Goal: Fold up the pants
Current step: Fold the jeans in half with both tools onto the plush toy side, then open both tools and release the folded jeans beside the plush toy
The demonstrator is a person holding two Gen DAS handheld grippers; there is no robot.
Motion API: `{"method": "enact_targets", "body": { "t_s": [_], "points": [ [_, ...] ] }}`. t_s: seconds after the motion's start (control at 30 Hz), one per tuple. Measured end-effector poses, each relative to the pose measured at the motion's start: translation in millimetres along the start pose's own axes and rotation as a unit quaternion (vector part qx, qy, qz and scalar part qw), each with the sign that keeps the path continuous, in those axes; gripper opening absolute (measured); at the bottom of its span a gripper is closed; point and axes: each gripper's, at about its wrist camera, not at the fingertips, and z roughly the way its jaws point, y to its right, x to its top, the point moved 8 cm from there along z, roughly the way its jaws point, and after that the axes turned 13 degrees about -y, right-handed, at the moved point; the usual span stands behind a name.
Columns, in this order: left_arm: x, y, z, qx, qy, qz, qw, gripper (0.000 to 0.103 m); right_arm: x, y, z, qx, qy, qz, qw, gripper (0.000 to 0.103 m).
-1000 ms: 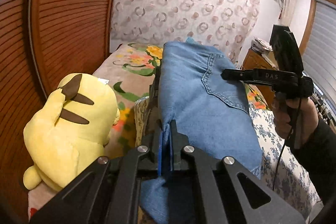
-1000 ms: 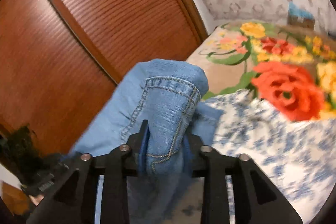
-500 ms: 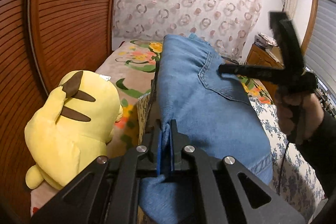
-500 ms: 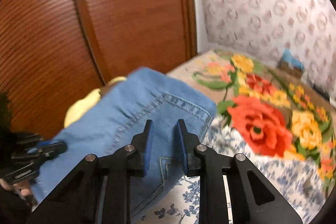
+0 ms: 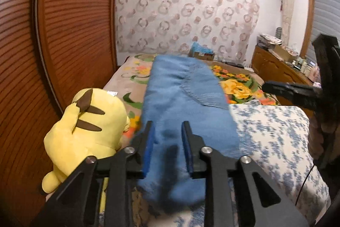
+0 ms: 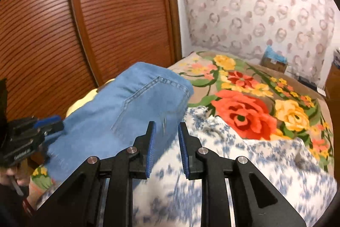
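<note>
The blue denim pants lie folded in a long stack on the bed, back pocket up; they also show in the right wrist view. My left gripper is open, its blue pads on either side of the pants' near end, holding nothing. My right gripper is open and empty, just right of the pants' edge over the blue-flowered quilt. The right gripper also shows at the right of the left wrist view.
A yellow plush toy lies left of the pants by the wooden louvred wardrobe doors. A flowered blanket and a white-blue quilt cover the bed. A wooden dresser stands at right.
Both grippers have let go of the pants: the right one opened first and drew back to the right, then the left opened. The pants have dropped flat onto the bed.
</note>
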Motion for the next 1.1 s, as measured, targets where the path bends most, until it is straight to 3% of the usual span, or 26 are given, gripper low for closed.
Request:
{"method": "enact_targets", "body": {
  "t_s": [0.17,0.3,0.6,0.93,1.1],
  "points": [
    [-7.6,29.4,-27.6,-0.011,0.02,0.022,0.9995,0.04,-41.3,-1.3,-49.8,-0.015,0.02,0.016,1.0,0.024],
    [-15.8,54.3,-44.9,-0.029,0.036,0.034,0.9983,0.057,-74.8,-1.2,-88.3,-0.033,0.035,0.028,0.998,0.028],
    [-38.3,103.0,-60.3,-0.048,0.033,0.06,0.9965,0.058,-128.3,10.8,-148.9,-0.078,0.066,0.062,0.993,0.044],
    [-65.5,145.0,-74.1,-0.056,0.029,0.063,0.9961,0.058,-177.5,18.2,-186.2,-0.131,0.078,0.092,0.984,0.059],
    [-71.6,156.9,-76.6,-0.014,0.028,0.066,0.9973,0.058,-194.3,20.2,-199.8,-0.153,0.084,0.107,0.979,0.063]
  ]
}}
